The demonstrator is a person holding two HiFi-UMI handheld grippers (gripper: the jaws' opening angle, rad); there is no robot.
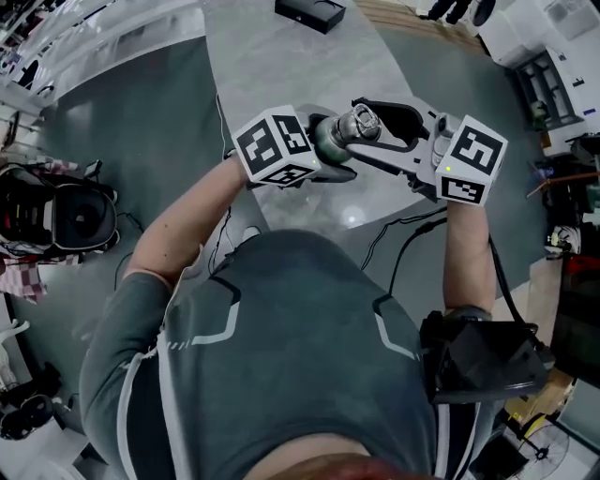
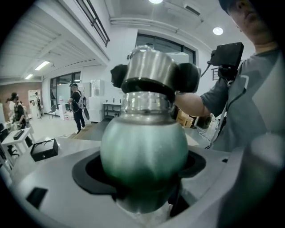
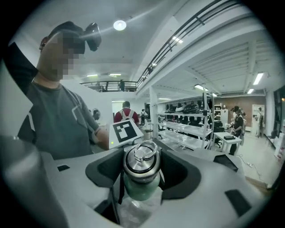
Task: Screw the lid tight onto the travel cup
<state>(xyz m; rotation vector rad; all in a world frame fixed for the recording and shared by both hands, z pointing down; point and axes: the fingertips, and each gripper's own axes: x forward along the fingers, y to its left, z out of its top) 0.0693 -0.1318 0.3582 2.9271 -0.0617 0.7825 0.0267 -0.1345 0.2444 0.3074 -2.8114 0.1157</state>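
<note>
A travel cup with a green body [image 1: 330,137] and a steel lid [image 1: 364,120] is held on its side above the table, between both grippers. My left gripper [image 1: 326,155] is shut on the green body [image 2: 142,151], which fills the left gripper view. The steel lid [image 2: 149,67] points away from it, with the right gripper's black pads [image 2: 189,76] on both sides. My right gripper [image 1: 375,124] comes from the right and is shut on the lid [image 3: 141,161], whose ring faces the right gripper view. The green body [image 3: 141,187] shows just below it.
A grey marble table [image 1: 281,56] lies under the cup, with a black box [image 1: 311,13] at its far end and cables [image 1: 394,230] near its front edge. A black headset [image 1: 58,216] sits on a stand at the left. Other people stand far off in the hall.
</note>
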